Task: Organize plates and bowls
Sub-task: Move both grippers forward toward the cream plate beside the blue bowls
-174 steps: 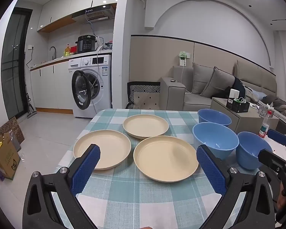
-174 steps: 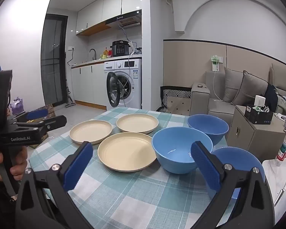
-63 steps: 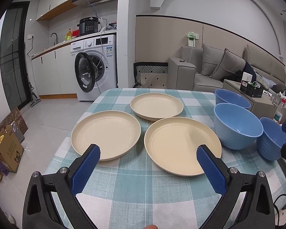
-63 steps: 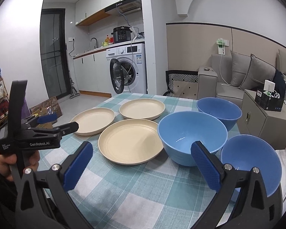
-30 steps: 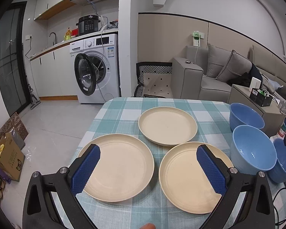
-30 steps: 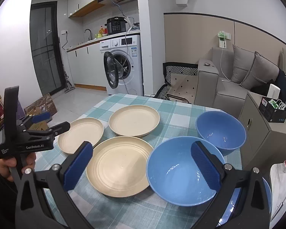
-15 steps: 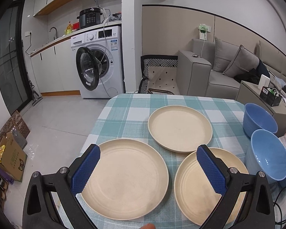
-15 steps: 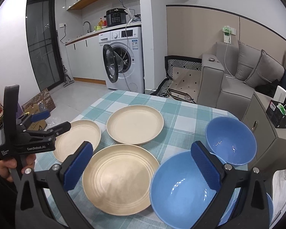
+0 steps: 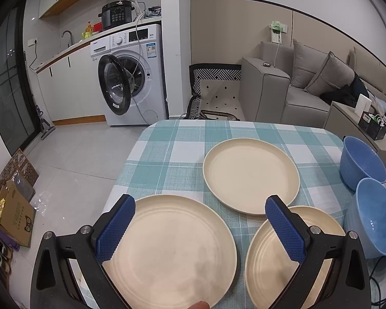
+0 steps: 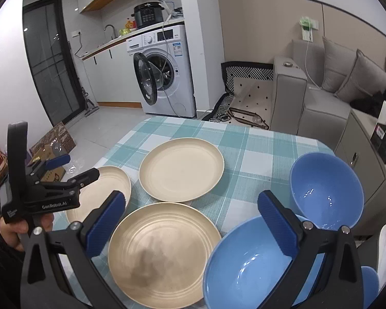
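three cream plates lie on the table (image 9: 167, 159), which is covered in a teal and white checked cloth. in the left wrist view the near left plate (image 9: 172, 252) sits under the left claw (image 9: 200, 229), whose blue-padded fingers (image 9: 114, 229) stand wide apart with nothing between them, hovering above the plate's near half. the near right plate (image 9: 278, 262) lies just beside it, their rims close but not overlapping, and the far plate (image 9: 251, 177) sits beyond the gap between the two, its near rim close to the near right plate's rim. all three plates are flat and empty. at the table's right edge two blue bowls show in this view, a far bowl (image 9: 360, 164) and a nearer bowl (image 9: 375, 221), close together and upright. in the right wrist view the right claw (image 10: 190, 221) is also spread wide and holds nothing; it hangs over the gap between the near right plate (image 10: 162, 252) and the nearer bowl (image 10: 244, 265), whose rim overlaps that plate's edge from this angle. the far bowl (image 10: 326, 190) stands just behind it, and the rim of a third blue bowl (image 10: 369, 283) peeks out at the lower right, mostly hidden. the left claw (image 10: 64, 167) shows at the left of this view, held by a hand (image 10: 12, 229), above the near left plate (image 10: 108, 188). beyond the table are a washing machine (image 9: 131, 77) with its door open and a grey sofa (image 9: 296, 85).
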`<state>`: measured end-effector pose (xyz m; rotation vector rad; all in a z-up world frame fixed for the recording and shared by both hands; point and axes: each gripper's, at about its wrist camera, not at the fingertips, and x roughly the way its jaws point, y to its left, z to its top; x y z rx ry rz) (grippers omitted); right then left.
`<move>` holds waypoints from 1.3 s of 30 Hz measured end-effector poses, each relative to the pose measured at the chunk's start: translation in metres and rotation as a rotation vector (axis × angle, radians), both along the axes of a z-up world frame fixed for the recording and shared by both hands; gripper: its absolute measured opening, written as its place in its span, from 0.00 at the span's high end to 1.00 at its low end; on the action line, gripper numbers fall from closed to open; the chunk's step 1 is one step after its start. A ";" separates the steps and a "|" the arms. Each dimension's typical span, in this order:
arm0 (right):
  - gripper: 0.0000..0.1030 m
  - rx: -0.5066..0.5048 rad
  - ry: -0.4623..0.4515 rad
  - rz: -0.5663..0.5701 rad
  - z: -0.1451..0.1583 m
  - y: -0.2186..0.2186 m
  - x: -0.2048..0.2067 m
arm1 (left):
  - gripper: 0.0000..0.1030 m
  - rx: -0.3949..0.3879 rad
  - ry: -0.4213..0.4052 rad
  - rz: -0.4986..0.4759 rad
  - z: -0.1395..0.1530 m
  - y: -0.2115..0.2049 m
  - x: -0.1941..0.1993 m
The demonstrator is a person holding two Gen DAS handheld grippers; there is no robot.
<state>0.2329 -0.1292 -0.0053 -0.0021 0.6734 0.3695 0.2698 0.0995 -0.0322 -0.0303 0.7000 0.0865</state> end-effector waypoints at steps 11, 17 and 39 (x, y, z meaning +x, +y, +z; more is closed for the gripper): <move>0.00 0.036 0.095 -0.072 -0.011 0.000 0.037 | 0.00 -0.009 0.037 -0.009 -0.009 0.002 0.029; 0.00 0.029 0.120 -0.077 -0.011 0.013 0.055 | 0.00 0.001 0.057 -0.015 -0.015 0.003 0.044; 0.00 0.101 0.298 -0.151 -0.047 0.023 0.117 | 0.00 -0.005 0.152 -0.011 -0.046 0.012 0.087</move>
